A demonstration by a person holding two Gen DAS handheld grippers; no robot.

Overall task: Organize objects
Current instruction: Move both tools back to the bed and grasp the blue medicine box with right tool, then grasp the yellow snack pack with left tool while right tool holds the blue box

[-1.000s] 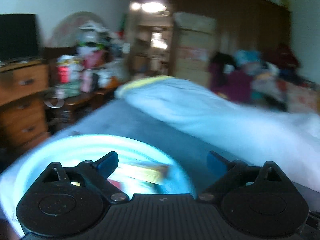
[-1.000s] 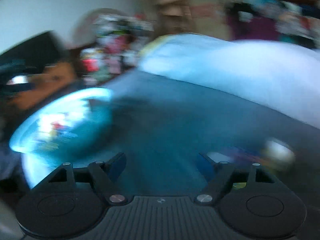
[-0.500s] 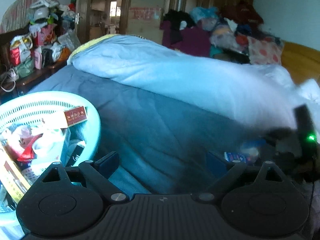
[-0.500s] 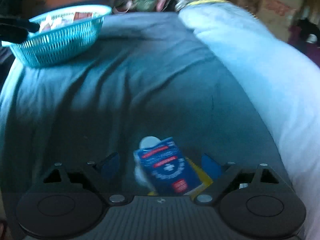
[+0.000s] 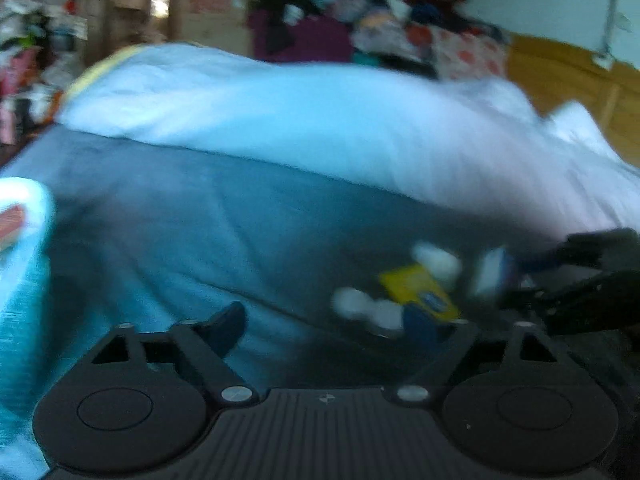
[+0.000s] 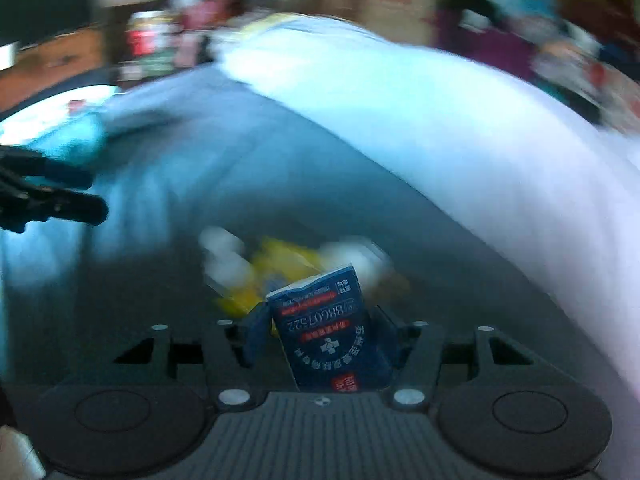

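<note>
Left wrist view: left gripper (image 5: 326,320) spread wide, empty, low centre. Teal basket (image 5: 24,216) at left edge. Yellow packet (image 5: 416,286) and white items lower right on blue-grey bedspread (image 5: 200,216); right gripper (image 5: 520,280) far right, blurred.

Right wrist view: right gripper (image 6: 320,328) clamped on dark-blue packet (image 6: 328,332), bottom centre. Step: pick made. Next: carry to basket, upper left. Print: "88607322", white cross; rest unreadable.

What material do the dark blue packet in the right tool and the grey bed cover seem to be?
The dark blue packet looks like thin glossy plastic film: it is creased, with sharp print and a slight sheen. The grey bed cover looks like soft matte fabric, as it shows shallow folds; blur hides the weave.
</note>
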